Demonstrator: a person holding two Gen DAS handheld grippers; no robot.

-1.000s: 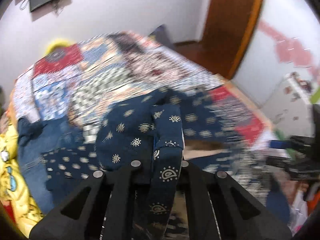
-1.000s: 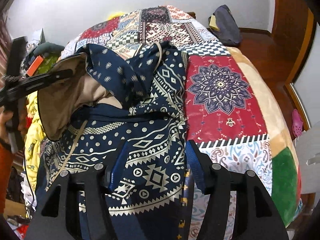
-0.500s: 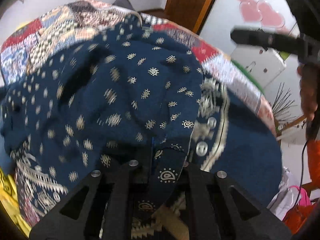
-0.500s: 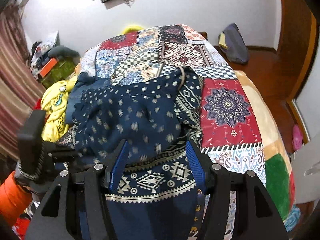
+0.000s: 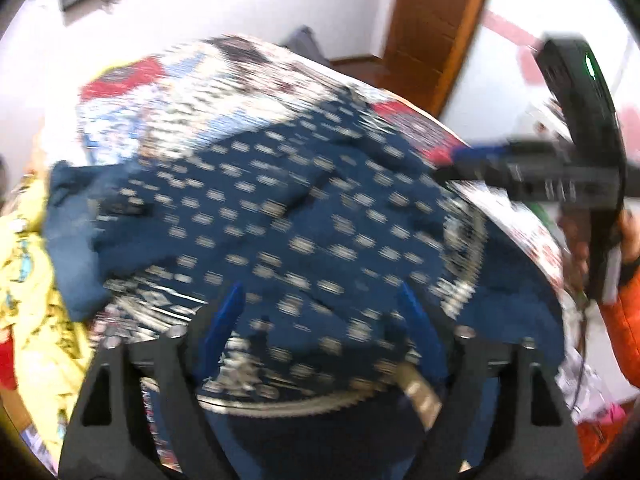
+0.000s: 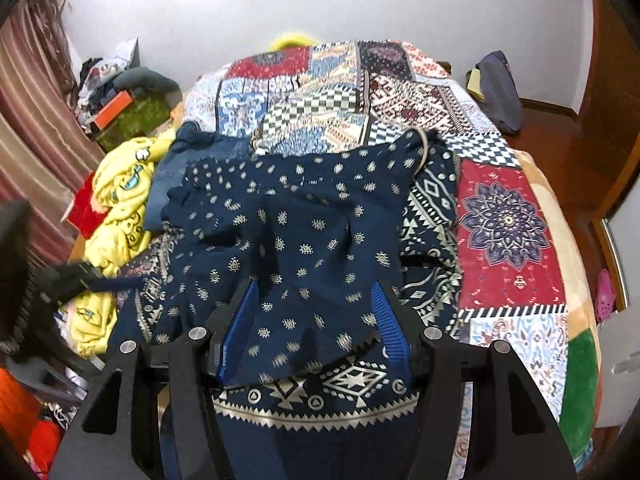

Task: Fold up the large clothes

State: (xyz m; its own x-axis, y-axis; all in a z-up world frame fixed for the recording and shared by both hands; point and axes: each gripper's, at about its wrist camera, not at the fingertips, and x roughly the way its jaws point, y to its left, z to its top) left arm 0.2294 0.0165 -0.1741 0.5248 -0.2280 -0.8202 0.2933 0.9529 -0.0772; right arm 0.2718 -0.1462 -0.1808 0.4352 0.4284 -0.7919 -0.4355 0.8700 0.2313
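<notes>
Right gripper (image 6: 314,326) held with blue-padded fingers (image 6: 236,332) spread apart, nothing clamped, poised just over the near part of the navy garment (image 6: 296,240). Left gripper (image 5: 320,322) likewise spread wide and gripping nothing, above the same cloth; seen in the right wrist view as a dark blurred shape at the left edge (image 6: 100,280). Garment dark blue, dotted with small pale motifs on its upper layer, lying rumpled over a lower layer banded with white geometric borders and a toothed hem (image 6: 316,404); heaped on the near half of the patchwork quilt (image 6: 508,220). Left wrist view smeared by motion, fine detail not readable. Yellow printed clothing (image 6: 120,200) piled beside the garment on the bed's left side, touching a denim piece (image 6: 176,172). Beyond: white wall (image 6: 400,0), striped curtain (image 6: 28,112), dark bag (image 6: 500,92) on a wooden floor (image 6: 560,136), wooden door (image 5: 436,28).
</notes>
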